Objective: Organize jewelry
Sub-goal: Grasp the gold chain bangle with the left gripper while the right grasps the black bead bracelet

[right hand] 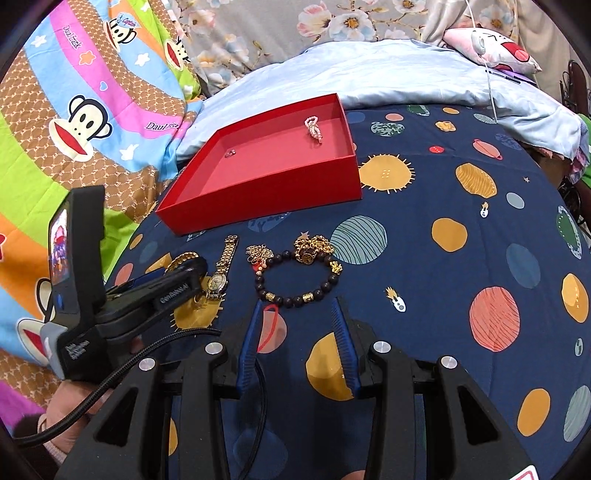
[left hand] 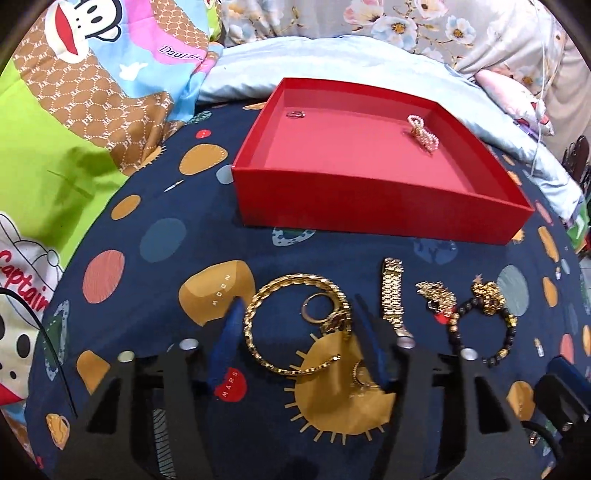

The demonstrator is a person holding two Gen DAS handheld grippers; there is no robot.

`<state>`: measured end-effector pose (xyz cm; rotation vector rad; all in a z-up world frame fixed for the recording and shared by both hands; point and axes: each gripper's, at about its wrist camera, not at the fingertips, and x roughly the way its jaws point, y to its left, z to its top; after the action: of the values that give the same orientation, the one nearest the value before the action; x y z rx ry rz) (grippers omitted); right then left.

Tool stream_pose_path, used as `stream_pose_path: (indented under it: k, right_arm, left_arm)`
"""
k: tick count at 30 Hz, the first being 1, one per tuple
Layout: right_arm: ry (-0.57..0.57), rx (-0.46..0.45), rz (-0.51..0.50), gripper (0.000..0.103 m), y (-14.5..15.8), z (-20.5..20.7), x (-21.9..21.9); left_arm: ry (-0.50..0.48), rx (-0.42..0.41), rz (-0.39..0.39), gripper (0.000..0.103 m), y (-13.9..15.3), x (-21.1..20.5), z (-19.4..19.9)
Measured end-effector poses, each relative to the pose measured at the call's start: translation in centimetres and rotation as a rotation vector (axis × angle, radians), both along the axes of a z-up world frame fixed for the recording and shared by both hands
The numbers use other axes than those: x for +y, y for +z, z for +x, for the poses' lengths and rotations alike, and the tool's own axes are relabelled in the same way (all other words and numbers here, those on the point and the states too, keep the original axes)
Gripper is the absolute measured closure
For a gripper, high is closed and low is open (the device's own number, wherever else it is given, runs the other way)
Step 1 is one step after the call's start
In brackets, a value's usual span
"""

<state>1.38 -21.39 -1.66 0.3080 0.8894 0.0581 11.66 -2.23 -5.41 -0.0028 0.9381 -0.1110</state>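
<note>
A red tray (left hand: pixel 369 199) lies on the navy planet-print bedspread; it holds a small ring (left hand: pixel 295 115) and a pink pearl bracelet (left hand: pixel 423 133). In front of it lie a gold chain bangle (left hand: pixel 258 317) with small gold rings (left hand: pixel 314 314), a gold watch (left hand: pixel 392 295), a gold chain heap (left hand: pixel 436 295) and a dark bead bracelet (left hand: pixel 480 325). My left gripper (left hand: pixel 299 332) is open, its fingers either side of the bangle. My right gripper (right hand: pixel 297 310) is open, just short of the bead bracelet (right hand: pixel 299 277). The tray (right hand: pixel 258 206) lies beyond.
A monkey-print quilt (left hand: pixel 74 110) is bunched at the left. A pale blue pillow (right hand: pixel 406 74) and a flowered one (right hand: pixel 332 18) lie behind the tray. A white cable (right hand: pixel 487 74) hangs at the far right.
</note>
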Motion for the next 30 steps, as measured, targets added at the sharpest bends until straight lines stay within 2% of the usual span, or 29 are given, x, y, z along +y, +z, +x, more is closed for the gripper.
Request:
stream_pose_path:
  k: [7, 12, 18, 25, 30]
  right_arm:
    - [0.001, 0.005, 0.002, 0.065, -0.1, 0.2, -0.1]
    - [0.001, 0.001, 0.003, 0.065, -0.1, 0.2, 0.0]
    - [0.024, 0.001, -0.001, 0.065, -0.1, 0.6, 0.6]
    - [0.025, 0.018, -0.010, 0.065, -0.8, 1.0, 1.0]
    - [-0.014, 0.023, -0.009, 0.065, -1.1, 1.9, -0.2]
  left_arm:
    - [-0.011, -0.007, -0.037, 0.048, 0.7, 0.4, -0.6]
    - [-0.015, -0.055, -0.091, 0.048, 3.3, 1.8, -1.9]
    - [0.019, -0.085, -0.111, 0.048, 5.5, 3.8, -2.7]
    - [0.042, -0.071, -0.108, 0.048, 5.5, 5.6, -3.4]
    - [0.040, -0.048, -0.101, 0.048, 4.6, 5.9, -3.8]
